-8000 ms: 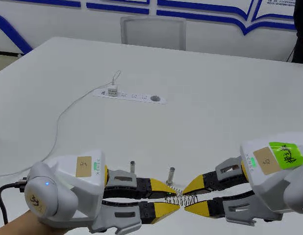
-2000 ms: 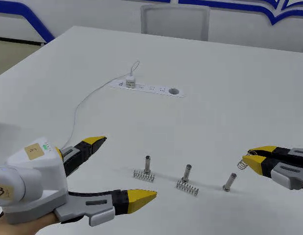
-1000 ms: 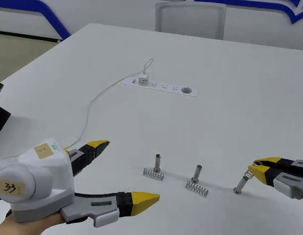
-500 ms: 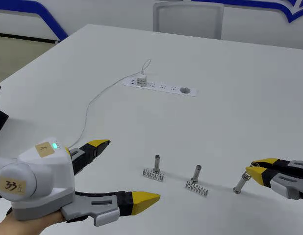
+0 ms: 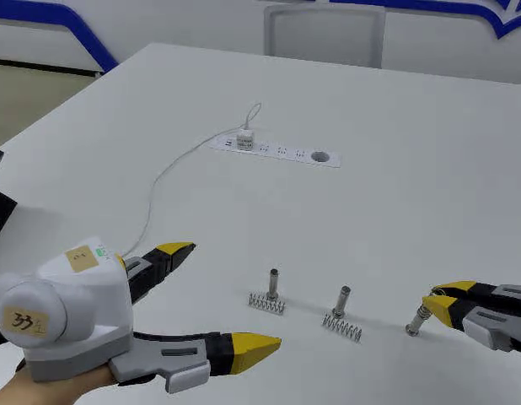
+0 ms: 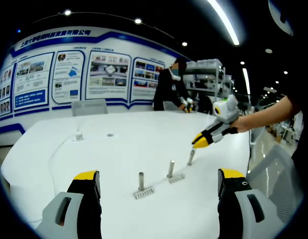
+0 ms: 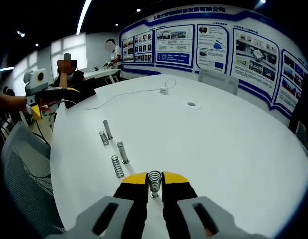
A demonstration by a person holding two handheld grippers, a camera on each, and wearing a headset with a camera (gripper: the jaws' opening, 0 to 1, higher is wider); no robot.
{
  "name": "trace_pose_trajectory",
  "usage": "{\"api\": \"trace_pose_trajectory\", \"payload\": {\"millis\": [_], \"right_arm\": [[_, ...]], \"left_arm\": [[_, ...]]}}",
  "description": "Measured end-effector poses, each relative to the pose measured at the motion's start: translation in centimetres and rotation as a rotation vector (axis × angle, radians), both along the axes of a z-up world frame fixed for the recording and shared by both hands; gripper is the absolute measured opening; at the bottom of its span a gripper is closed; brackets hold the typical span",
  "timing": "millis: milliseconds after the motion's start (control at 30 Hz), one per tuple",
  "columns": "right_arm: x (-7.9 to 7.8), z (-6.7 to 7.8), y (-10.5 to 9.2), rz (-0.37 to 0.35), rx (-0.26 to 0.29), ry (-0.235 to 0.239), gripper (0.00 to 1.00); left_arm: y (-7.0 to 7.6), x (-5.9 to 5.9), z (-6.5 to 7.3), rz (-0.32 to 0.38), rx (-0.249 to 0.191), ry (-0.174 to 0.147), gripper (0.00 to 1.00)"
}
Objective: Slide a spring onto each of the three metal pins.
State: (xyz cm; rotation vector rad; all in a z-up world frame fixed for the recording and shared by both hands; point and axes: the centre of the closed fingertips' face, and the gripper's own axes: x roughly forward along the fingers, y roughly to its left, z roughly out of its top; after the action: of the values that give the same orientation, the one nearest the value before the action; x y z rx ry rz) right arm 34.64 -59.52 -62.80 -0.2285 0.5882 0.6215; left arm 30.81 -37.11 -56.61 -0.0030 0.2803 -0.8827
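Note:
Three short metal pins stand in a row on the white table (image 5: 395, 169): left pin (image 5: 272, 283), middle pin (image 5: 340, 299), right pin (image 5: 414, 323). One spring (image 5: 266, 303) lies at the left pin's foot and another spring (image 5: 342, 327) lies by the middle pin. My right gripper (image 5: 435, 300) is shut on a third spring (image 7: 154, 181), held over the top of the right pin. My left gripper (image 5: 222, 297) hovers wide open at the near left, holding nothing; the pins (image 6: 170, 168) lie ahead of it.
A white power strip (image 5: 277, 150) with a plug (image 5: 245, 142) and a cable (image 5: 159, 181) lies mid-table. A grey chair (image 5: 324, 34) stands at the far edge. People stand in the background of both gripper views.
My right gripper has sunk slightly with the spring at the right pin's top, and that pin now stands less tilted. The left gripper has stayed open and barely moved.

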Motion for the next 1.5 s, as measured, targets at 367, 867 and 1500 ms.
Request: {"api": "trace_pose_trajectory", "payload": {"millis": [367, 867, 1500], "right_arm": [[0.1, -1.1, -0.2, -0.008, 0.002, 0.020, 0.11], [0.0, -2.0, 0.2, -0.004, -0.009, 0.029, 0.11], [0.1, -3.6, 0.8, -0.012, -0.015, 0.065, 0.11]], "left_arm": [[-0.3, 0.2, -0.2, -0.014, 0.009, 0.004, 1.00], [-0.1, 0.9, -0.2, -0.009, 0.003, 0.004, 1.00], [-0.2, 1.1, -0.5, -0.014, -0.001, 0.014, 1.00]]}}
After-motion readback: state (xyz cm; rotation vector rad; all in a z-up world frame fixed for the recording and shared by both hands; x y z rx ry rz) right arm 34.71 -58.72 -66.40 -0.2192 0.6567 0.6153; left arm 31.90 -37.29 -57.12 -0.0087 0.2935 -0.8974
